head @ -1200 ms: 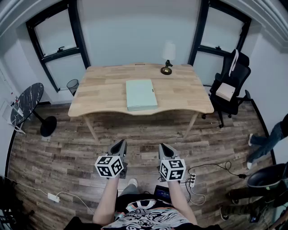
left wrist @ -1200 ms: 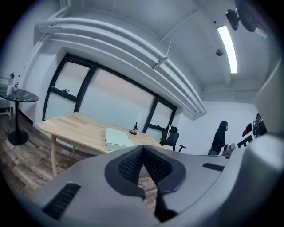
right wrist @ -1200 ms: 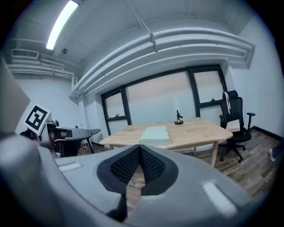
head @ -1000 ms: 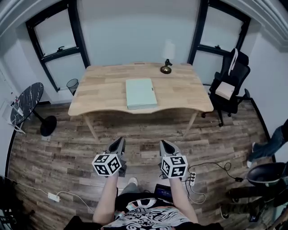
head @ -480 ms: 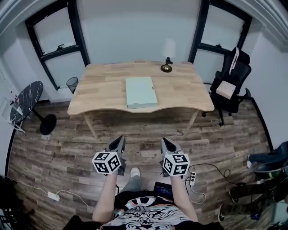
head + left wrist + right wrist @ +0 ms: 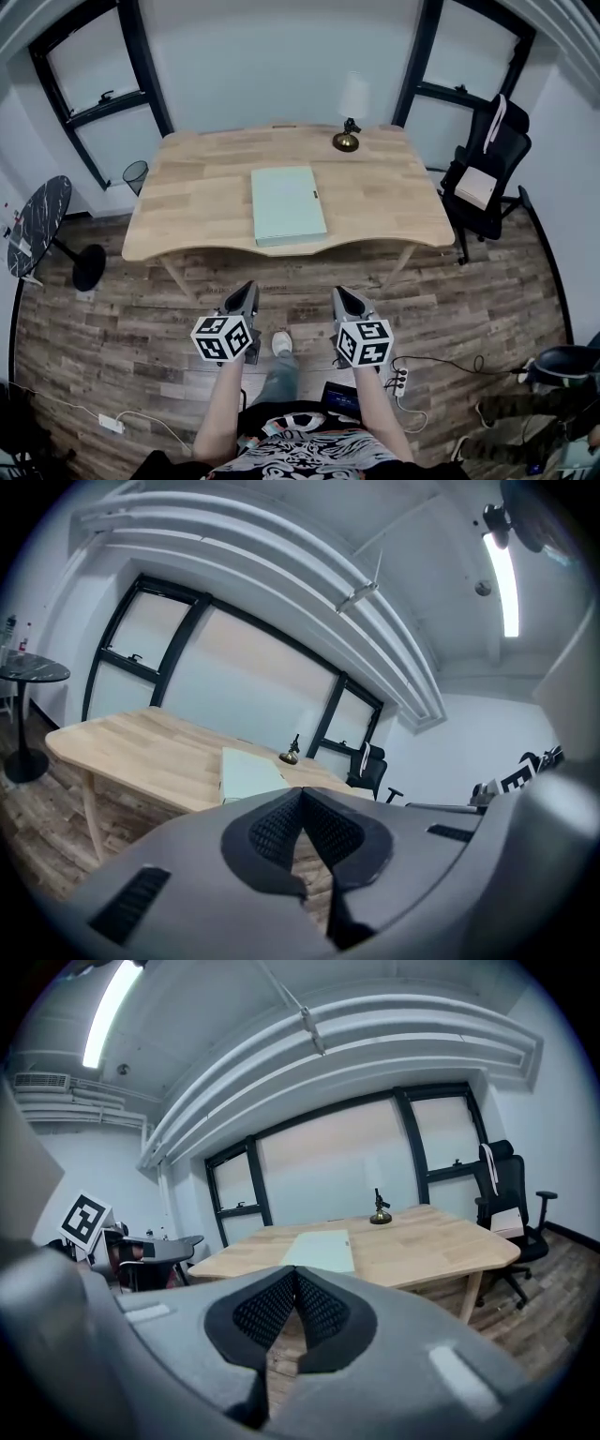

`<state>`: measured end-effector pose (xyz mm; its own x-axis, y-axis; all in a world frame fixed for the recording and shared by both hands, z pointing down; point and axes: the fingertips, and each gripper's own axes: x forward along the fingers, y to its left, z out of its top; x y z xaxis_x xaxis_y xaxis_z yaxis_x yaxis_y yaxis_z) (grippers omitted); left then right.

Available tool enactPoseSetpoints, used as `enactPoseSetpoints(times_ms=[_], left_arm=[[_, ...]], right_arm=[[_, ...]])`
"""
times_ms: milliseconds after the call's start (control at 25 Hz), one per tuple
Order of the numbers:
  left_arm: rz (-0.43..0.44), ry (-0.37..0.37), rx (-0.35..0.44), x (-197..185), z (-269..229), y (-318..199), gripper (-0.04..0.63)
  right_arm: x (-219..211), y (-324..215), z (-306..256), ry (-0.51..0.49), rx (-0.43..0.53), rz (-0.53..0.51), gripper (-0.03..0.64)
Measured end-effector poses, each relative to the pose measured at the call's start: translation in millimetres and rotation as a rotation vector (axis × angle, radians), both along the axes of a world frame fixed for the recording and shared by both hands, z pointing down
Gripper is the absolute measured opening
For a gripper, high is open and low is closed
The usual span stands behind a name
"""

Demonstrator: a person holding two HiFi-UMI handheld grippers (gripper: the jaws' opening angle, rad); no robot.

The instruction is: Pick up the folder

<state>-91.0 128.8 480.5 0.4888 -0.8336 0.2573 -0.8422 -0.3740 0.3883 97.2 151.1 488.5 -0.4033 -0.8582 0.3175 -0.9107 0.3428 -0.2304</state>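
Observation:
A pale green folder [image 6: 287,204] lies flat near the front edge of a wooden table [image 6: 197,202]. It shows as well in the left gripper view as the folder [image 6: 246,773] and in the right gripper view as the folder [image 6: 322,1249]. My left gripper [image 6: 247,292] and right gripper [image 6: 342,296] hang side by side over the floor, well short of the table. Both are shut with nothing between the jaws. In each gripper view the jaw tips meet, the left gripper [image 6: 301,794] and the right gripper [image 6: 294,1274] pointing toward the table.
A small brass lamp [image 6: 348,131] stands at the table's back edge. A black office chair [image 6: 487,173] sits to the right, a round dark side table [image 6: 37,225] and a bin [image 6: 135,174] to the left. Cables and a power strip [image 6: 400,378] lie on the wood floor.
Both grippers and the head have moved forward toward the table. The table and folder now sit nearer and larger in the head view. The jaws stayed shut.

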Motion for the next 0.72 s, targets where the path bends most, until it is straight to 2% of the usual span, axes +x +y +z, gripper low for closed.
enactPoseSetpoints(times_ms=[440,600,720], left_arm=[[0.001,0.014,-0.082,-17.4,26.0,-218.3,0.008],[0.022,-0.005,-0.106,-21.4,38.4,-275.0,0.008],[0.014,-0.02,-0.128,-25.7,45.9,-298.6,0.008]], right_arm=[[-1.2,-205.6,26.0,0.032,-0.096,0.031,0.005],[-3.5,-263.5,33.1,0.05,-0.11,0.048,0.005],[-7.6,-284.2,26.3,-0.017,-0.076,0.019,0.005]])
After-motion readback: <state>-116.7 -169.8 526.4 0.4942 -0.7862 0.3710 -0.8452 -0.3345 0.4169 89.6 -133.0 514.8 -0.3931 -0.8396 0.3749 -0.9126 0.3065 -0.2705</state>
